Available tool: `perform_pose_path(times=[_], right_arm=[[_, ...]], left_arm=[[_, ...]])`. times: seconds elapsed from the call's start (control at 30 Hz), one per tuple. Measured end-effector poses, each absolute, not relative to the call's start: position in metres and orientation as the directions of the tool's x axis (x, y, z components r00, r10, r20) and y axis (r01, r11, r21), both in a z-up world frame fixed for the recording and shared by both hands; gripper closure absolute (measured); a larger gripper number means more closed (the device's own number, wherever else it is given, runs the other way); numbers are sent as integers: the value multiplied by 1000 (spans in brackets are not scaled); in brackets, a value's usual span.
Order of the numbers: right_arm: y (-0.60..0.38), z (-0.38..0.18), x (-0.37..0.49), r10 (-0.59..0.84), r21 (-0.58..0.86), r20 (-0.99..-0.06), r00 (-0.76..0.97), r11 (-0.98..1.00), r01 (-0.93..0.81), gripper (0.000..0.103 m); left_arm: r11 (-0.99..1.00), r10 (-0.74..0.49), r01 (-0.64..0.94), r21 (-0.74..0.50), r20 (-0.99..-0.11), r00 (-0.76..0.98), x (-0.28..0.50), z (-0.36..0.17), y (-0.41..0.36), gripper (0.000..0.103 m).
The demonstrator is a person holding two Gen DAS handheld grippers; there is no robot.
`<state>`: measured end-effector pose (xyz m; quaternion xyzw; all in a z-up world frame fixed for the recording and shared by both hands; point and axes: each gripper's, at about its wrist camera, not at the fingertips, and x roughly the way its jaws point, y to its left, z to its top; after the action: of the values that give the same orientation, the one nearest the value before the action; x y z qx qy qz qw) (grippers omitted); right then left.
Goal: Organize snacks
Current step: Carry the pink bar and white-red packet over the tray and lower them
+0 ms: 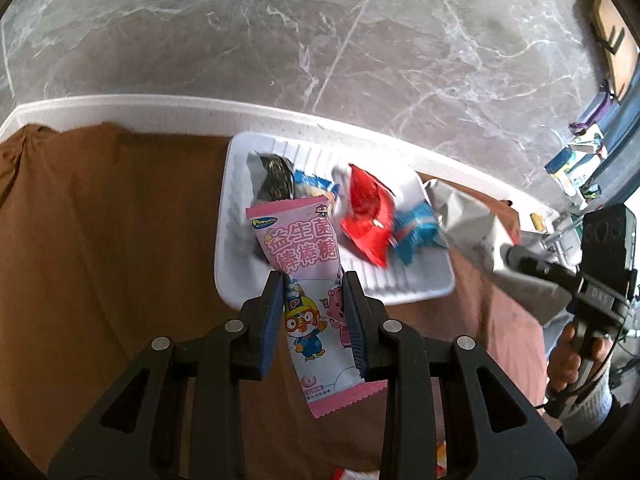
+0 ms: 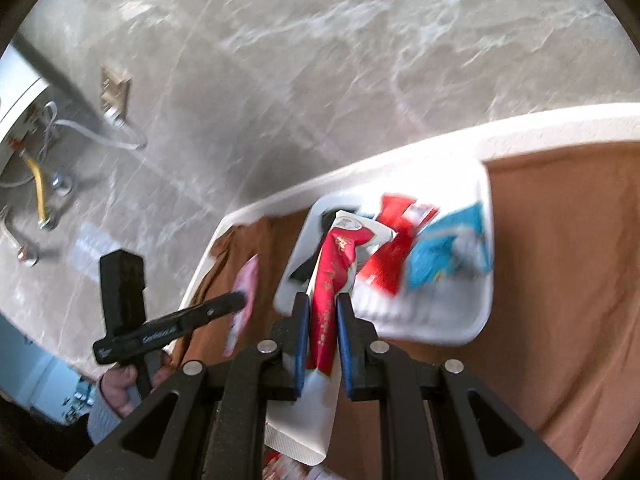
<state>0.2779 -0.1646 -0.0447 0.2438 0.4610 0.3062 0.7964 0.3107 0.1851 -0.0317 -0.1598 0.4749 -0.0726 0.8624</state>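
My left gripper (image 1: 312, 280) is shut on a pink lollipop packet (image 1: 304, 264) with cartoon figures, held above the near edge of a white ribbed tray (image 1: 236, 248). In the tray lie a dark packet (image 1: 276, 178), a red packet (image 1: 366, 216) and blue packets (image 1: 416, 228). My right gripper (image 2: 322, 300) is shut on a red-and-white snack packet (image 2: 336, 276), lifted in front of the same white tray (image 2: 440, 320). In the left wrist view the right gripper's packet shows as a silver-white back (image 1: 468, 220). In the right wrist view the left gripper (image 2: 240, 300) shows with the pink packet (image 2: 244, 300).
The tray rests on a brown cloth (image 1: 112, 240) over a white table edge (image 1: 120, 102). Beyond lies a grey marble floor (image 1: 280, 40). Small boxes (image 1: 576, 160) sit at the far right. Pipes and a cable (image 2: 40, 188) stand at the left. A hand (image 1: 568, 356) grips the right tool.
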Motion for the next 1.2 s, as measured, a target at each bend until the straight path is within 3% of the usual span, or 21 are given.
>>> perform_pose_path(times=[0.5,0.7,0.87,0.97,1.2], right_arm=[[-144,-108,348,558,536,-727,400,825,-176,88],[-130,-105,348,515,470,-751,414,856,-214,86],[-130,-96,347,512,468,-747,423,858,-211,83],[-132,-90,345,514,475,-738,436,856,-205,67],[-146,-73,338,502,473,-724,473,861,-188,66]], left_arm=[[979,-192,30,-202,-856,480,403,-87,202,74],[980,-186,27,-198,-852,490,411,-95,209,73],[986,-163,47,-162,-847,506,408,-86,202,67],[987,-154,44,-155,-837,524,406,-80,201,62],[991,-128,33,-131,-829,545,397,-69,205,61]])
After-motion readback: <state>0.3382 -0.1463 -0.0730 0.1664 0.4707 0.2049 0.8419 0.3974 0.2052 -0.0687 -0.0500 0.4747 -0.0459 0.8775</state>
